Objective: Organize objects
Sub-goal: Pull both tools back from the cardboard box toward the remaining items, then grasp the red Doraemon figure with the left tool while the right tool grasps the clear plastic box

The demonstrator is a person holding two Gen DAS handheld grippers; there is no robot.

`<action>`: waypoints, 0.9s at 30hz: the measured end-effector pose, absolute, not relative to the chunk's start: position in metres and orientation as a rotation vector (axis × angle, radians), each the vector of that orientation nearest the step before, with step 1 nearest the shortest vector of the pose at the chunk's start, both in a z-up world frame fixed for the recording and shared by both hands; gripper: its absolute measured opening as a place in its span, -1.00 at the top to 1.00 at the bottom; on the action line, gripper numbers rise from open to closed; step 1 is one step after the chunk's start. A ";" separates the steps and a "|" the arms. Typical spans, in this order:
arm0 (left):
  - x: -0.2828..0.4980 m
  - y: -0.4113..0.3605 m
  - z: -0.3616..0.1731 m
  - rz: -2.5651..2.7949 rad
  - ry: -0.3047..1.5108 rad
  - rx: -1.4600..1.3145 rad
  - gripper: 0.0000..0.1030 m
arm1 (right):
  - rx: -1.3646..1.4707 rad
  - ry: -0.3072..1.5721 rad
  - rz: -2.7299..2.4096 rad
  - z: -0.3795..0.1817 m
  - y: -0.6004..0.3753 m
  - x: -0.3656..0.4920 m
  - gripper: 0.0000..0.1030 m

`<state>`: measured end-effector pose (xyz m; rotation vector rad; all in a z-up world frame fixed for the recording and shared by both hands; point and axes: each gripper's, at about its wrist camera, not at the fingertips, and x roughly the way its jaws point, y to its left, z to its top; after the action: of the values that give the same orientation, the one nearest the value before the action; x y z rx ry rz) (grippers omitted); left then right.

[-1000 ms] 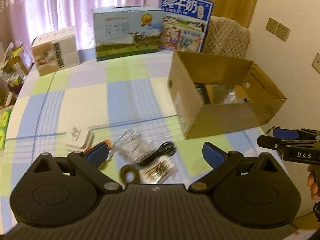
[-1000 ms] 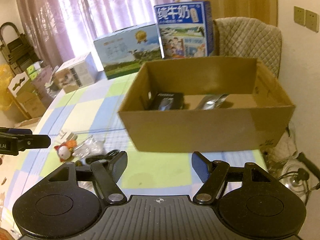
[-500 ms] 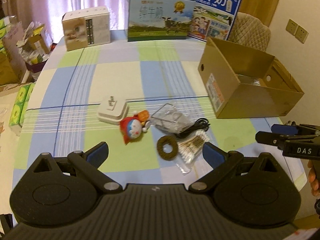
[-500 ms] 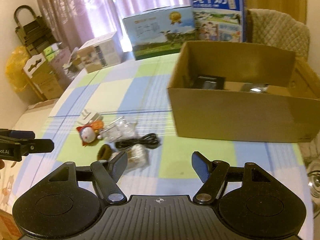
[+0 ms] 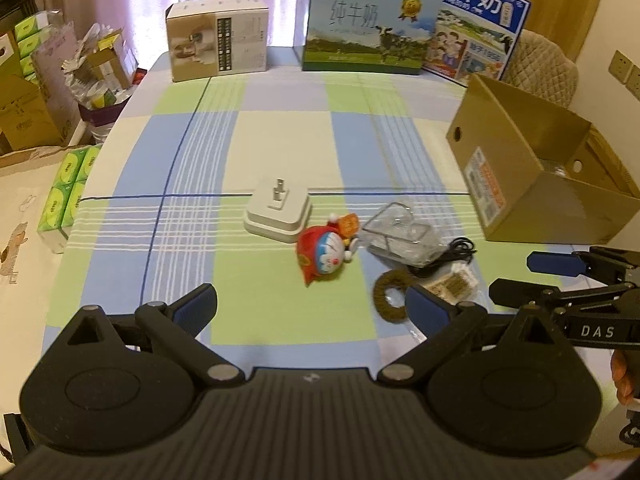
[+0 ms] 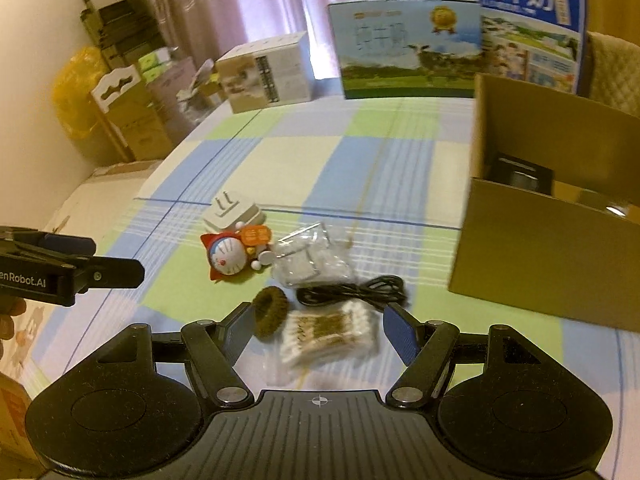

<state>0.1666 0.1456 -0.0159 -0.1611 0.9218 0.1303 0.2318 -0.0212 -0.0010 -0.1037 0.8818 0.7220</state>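
Note:
A cluster of small items lies on the checked tablecloth: a white charger plug, a red and blue cat toy, a clear plastic packet, a black cable, a brown hair ring and a pack of cotton swabs. An open cardboard box stands to their right with dark items inside. My left gripper hangs open above the near table edge, empty. My right gripper is open with the swab pack lying between its fingers, untouched.
Two milk cartons and a beige product box line the far table edge. A quilted chair stands behind the cardboard box. Boxes and tissue packs clutter the floor on the left.
Both grippers have pulled back and swung left from the cardboard box toward the cluster. The toy, plug and swab pack have come into full view. Both stay open.

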 end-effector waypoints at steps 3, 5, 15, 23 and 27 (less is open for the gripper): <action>0.174 0.150 -0.023 0.142 0.930 -0.149 -0.92 | -0.119 0.882 0.733 -0.007 -0.010 0.239 -0.32; 0.180 0.153 -0.028 0.144 0.936 -0.150 -0.92 | -0.126 0.880 0.746 -0.011 -0.003 0.245 -0.32; 0.206 0.163 -0.051 0.152 0.972 -0.143 -0.92 | -0.192 0.868 0.778 -0.033 0.025 0.269 -0.32; 0.219 0.165 -0.060 0.155 0.995 -0.132 -0.92 | -0.267 0.849 0.809 -0.048 0.043 0.279 -0.32; 0.225 0.167 -0.063 0.159 1.003 -0.126 -0.92 | -0.322 0.818 0.824 -0.055 0.053 0.279 -0.32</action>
<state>0.2248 0.1668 -0.0633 -0.1262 1.0031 0.1586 0.2792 0.0528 -0.0554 -0.3217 0.8179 0.8242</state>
